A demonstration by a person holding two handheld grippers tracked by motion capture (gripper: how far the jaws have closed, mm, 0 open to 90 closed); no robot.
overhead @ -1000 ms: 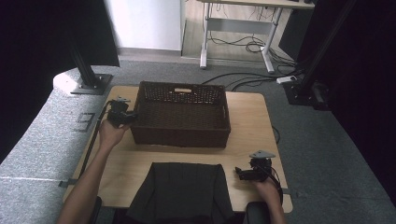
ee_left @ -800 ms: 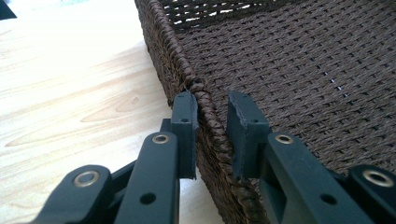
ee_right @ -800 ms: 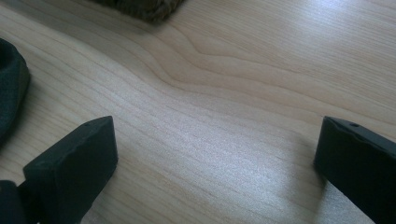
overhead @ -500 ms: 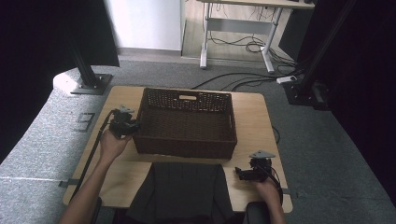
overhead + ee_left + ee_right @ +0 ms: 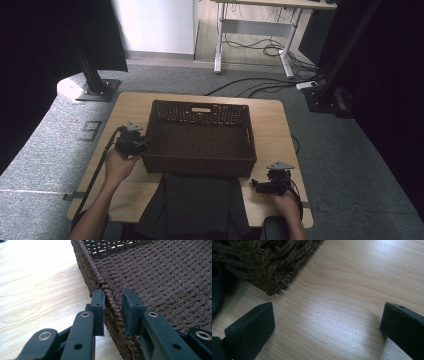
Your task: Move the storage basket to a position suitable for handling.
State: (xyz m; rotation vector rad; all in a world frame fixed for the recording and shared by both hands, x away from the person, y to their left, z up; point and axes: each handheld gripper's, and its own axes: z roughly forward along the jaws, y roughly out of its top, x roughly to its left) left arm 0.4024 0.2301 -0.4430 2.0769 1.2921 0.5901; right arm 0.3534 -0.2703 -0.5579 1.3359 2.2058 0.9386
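- We see a dark brown woven basket (image 5: 200, 137), rectangular and open-topped, sitting upright on the pale wooden surface (image 5: 272, 120).
- Its left rim sits between our left gripper's (image 5: 112, 300) jaws.

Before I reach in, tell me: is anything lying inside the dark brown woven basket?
No: in the high view the dark brown woven basket shows just its bare woven floor from wall to wall.
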